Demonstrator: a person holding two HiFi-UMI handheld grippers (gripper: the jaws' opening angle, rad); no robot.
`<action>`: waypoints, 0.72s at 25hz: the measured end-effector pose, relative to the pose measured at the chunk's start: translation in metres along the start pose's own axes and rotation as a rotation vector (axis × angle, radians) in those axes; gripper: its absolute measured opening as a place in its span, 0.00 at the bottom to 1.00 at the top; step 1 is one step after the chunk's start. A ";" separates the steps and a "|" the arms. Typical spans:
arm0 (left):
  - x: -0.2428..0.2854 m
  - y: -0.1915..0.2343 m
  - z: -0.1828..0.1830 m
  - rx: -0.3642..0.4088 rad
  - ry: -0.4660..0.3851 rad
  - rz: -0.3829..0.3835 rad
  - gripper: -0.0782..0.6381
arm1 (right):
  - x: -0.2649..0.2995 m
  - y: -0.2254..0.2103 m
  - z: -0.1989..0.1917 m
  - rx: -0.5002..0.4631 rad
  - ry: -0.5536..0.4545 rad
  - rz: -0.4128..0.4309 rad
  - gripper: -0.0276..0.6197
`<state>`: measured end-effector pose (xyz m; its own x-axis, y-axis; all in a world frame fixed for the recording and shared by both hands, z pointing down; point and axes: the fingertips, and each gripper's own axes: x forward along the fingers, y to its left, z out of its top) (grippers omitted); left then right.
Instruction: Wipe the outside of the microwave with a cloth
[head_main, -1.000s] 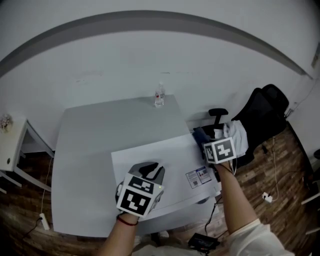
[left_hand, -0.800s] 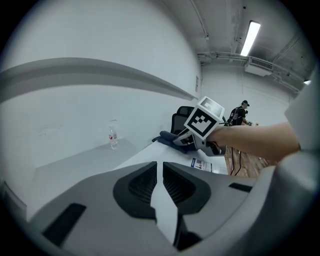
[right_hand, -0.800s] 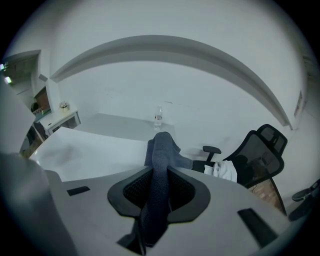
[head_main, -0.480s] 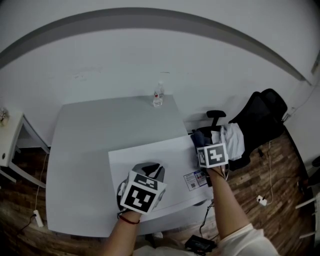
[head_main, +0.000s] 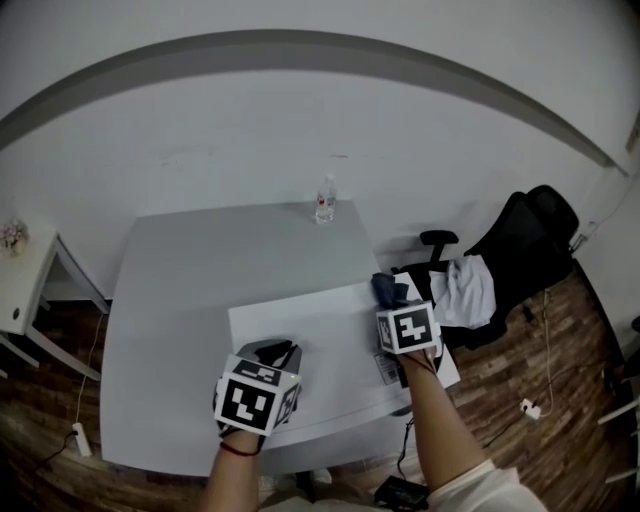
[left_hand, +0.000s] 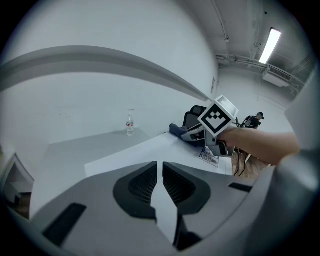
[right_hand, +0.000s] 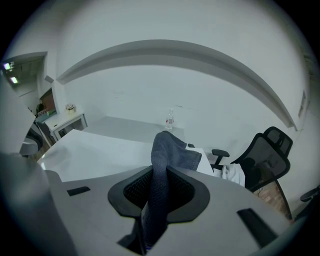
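Right gripper (right_hand: 160, 171) is clamped tight on the dark cloth (right_hand: 172, 150), with the folds bunched past its tips. It's at the 1 o'clock corner of the white microwave (head_main: 320, 335) top, which sits at the 5 o'clock end of the table (head_main: 180, 300). Left gripper (left_hand: 161, 170) hovers over the top's 9 o'clock side, jaws just been closing to a thin slit with nothing between them. Reads as the top-panel wipe: next move needs the cloth pressed flat and dragged toward 7 o'clock, and I can't tell if it's touching yet.
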<state>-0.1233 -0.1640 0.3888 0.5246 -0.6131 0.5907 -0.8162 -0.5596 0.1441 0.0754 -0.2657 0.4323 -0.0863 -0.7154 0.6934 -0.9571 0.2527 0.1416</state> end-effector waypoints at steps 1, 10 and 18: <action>-0.002 0.002 -0.002 -0.009 -0.001 0.005 0.16 | 0.000 0.005 0.001 0.000 -0.001 0.004 0.17; -0.018 0.010 -0.014 -0.016 0.012 0.031 0.16 | -0.002 0.075 0.008 0.011 -0.006 0.112 0.17; -0.028 0.026 -0.029 -0.041 0.035 0.052 0.16 | -0.005 0.114 0.011 -0.035 0.016 0.126 0.17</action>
<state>-0.1660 -0.1450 0.3984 0.4732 -0.6205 0.6253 -0.8515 -0.5041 0.1443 -0.0359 -0.2404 0.4376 -0.2006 -0.6658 0.7186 -0.9286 0.3631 0.0772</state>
